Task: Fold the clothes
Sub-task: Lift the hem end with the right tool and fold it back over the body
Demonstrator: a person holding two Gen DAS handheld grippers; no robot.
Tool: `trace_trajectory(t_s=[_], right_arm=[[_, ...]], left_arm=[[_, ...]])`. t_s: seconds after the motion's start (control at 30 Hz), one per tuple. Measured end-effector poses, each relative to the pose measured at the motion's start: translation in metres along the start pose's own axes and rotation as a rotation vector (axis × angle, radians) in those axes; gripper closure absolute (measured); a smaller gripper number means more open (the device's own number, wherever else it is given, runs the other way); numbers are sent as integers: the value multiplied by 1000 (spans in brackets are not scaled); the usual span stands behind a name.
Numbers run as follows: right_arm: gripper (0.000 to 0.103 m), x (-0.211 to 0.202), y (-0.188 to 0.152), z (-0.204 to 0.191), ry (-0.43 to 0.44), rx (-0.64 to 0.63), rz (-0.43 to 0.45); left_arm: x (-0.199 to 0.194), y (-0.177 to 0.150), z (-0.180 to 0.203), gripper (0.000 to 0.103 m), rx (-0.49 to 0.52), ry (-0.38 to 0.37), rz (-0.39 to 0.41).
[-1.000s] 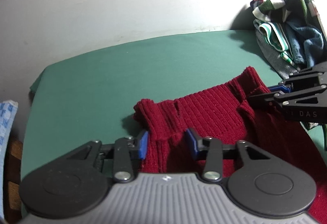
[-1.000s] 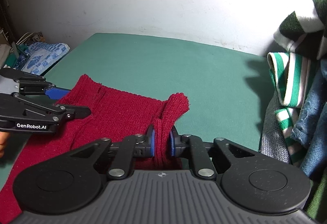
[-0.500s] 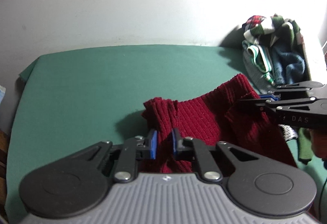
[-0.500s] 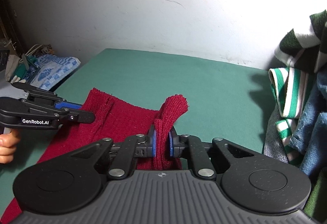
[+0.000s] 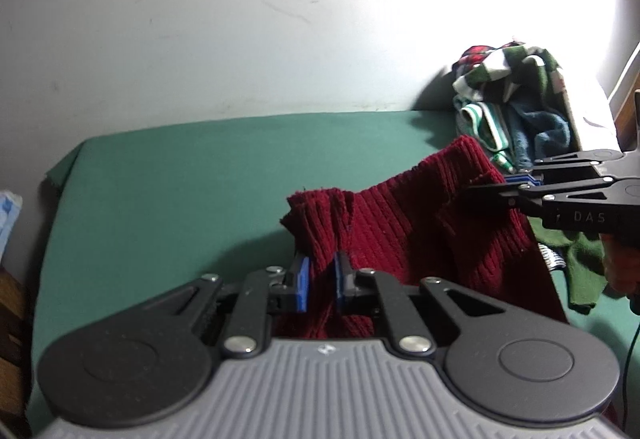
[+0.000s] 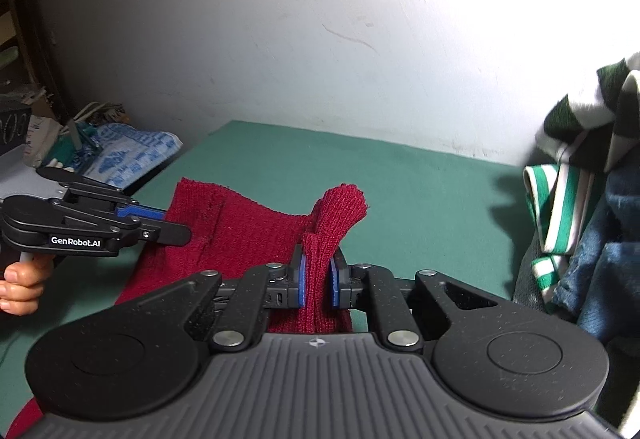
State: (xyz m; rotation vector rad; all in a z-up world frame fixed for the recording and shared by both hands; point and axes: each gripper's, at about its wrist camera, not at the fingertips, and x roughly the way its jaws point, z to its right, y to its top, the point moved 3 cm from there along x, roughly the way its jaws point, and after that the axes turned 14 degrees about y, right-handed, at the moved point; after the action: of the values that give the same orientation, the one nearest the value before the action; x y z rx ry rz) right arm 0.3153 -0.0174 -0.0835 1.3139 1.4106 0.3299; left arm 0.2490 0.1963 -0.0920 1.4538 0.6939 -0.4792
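Left wrist view: left tool [image 5: 322, 281] and right tool [image 5: 500, 185] each clench one end of the red sweater's [image 5: 400, 235] raised edge, stretched crosswise above the green bench [image 5: 180, 179].

Right gripper [image 6: 316, 285] jaws pinch the red knit garment [image 6: 256, 239] above the green table [image 6: 420, 191].

Dark red ribbed knit garment [image 5: 404, 235], held up by its top edge over the green cloth-covered surface [image 5: 180, 175].

I have one bunched corner pinched in my left gripper [image 5: 321, 281] and the other in my right gripper [image 6: 316, 281], so the knit hangs stretched between them, its edge sagging a little, corners flaring above the blue pads, the lower part trailing down out of view.
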Motion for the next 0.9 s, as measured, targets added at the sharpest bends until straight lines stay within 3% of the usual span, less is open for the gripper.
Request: trace_trajectory(t_s=[0.23,0.9], right_arm=[[92,-26,-2,-16,60,-33,59],[92,-61,-11,-60,48,-126,65]], left_arm=[[-36,-3,-6,97,-27,-4,43],[-108,-27,14,98,22,28,100]])
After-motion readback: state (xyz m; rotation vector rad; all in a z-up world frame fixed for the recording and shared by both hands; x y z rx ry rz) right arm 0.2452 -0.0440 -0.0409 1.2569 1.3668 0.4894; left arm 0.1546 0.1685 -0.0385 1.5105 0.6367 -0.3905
